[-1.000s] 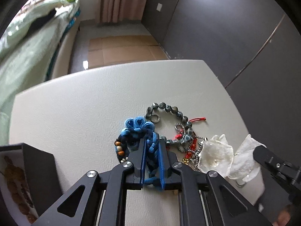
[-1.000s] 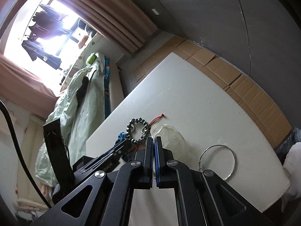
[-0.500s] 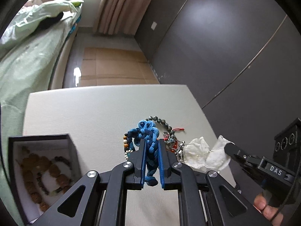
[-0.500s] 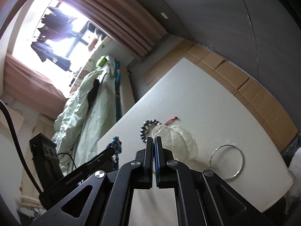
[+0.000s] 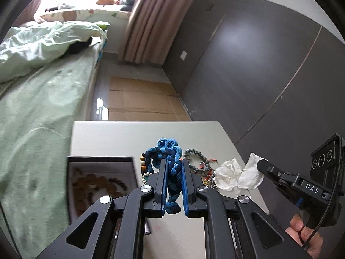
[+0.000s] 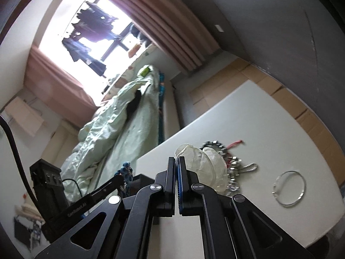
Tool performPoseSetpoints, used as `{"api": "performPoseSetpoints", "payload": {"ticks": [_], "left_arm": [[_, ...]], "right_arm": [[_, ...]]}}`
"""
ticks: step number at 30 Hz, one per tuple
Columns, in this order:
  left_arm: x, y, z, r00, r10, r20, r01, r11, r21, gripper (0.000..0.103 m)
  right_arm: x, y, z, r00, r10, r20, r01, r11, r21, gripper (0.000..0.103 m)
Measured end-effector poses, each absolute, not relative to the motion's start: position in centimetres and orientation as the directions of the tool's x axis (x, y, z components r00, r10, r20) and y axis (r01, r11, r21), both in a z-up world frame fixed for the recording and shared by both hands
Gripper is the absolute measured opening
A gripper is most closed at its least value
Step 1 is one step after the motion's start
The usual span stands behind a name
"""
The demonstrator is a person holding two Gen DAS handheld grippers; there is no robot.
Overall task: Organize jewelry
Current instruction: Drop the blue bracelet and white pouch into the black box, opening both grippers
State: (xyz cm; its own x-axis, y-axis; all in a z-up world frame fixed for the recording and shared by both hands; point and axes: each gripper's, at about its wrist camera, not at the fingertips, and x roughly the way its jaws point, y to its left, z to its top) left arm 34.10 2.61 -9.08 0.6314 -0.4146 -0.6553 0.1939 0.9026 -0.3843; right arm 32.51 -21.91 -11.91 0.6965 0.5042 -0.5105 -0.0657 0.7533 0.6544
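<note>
Now clamped tight, left gripper, on the blue braid. Lifted up off the table since a second ago, when the braid lay low among the other jewelry. Swung toward the left too, so the open box shows much more, with brown beads inside. Hanging above the table now, next to the box, not in it yet. Means the braid is picked up fine and only needs a drop into the box.

Pinched shut, right gripper, on the thin clear bag, raised a bit as well. Left behind on the table: the gray bead bracelet, a silver chain and a silver ring well apart.
</note>
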Motion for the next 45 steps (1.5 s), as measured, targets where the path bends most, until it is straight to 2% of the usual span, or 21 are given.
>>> {"api": "performPoseSetpoints", "payload": {"ticks": [14, 18, 21, 23, 25, 38, 45], "left_arm": [[33.2, 8.7, -9.7, 0.659, -0.342, -0.670, 0.101, 0.923, -0.371, 0.012], [33.5, 9.8, -10.4, 0.639, -0.365, -0.678, 0.086, 0.909, -0.408, 0.012], [33.8, 10.3, -10.7, 0.628, -0.368, -0.686, 0.073, 0.905, -0.418, 0.023], [33.8, 10.7, -10.5, 0.633, -0.373, -0.678, 0.068, 0.899, -0.432, 0.059], [33.4, 10.9, -10.0, 0.658, -0.371, -0.656, 0.070, 0.897, -0.437, 0.071], [32.7, 12.7, -9.4, 0.695, -0.348, -0.629, 0.028, 0.887, -0.461, 0.071], [32.6, 13.4, -9.4, 0.701, -0.347, -0.623, 0.007, 0.877, -0.481, 0.071]], "right_arm": [[32.1, -17.9, -10.6, 0.666, 0.566, -0.486, -0.213, 0.769, 0.603, 0.003], [32.1, -17.3, -10.6, 0.657, 0.573, -0.491, -0.224, 0.770, 0.598, 0.003], [32.2, -16.9, -10.6, 0.649, 0.584, -0.487, -0.232, 0.762, 0.605, 0.003], [32.4, -16.4, -10.5, 0.644, 0.590, -0.488, -0.245, 0.763, 0.598, 0.003], [32.6, -15.7, -10.4, 0.635, 0.595, -0.493, -0.260, 0.766, 0.588, 0.003], [34.5, -9.5, -9.8, 0.515, 0.703, -0.490, -0.405, 0.703, 0.584, 0.003], [35.1, -6.1, -10.4, 0.447, 0.724, -0.525, -0.435, 0.689, 0.579, 0.005]]}}
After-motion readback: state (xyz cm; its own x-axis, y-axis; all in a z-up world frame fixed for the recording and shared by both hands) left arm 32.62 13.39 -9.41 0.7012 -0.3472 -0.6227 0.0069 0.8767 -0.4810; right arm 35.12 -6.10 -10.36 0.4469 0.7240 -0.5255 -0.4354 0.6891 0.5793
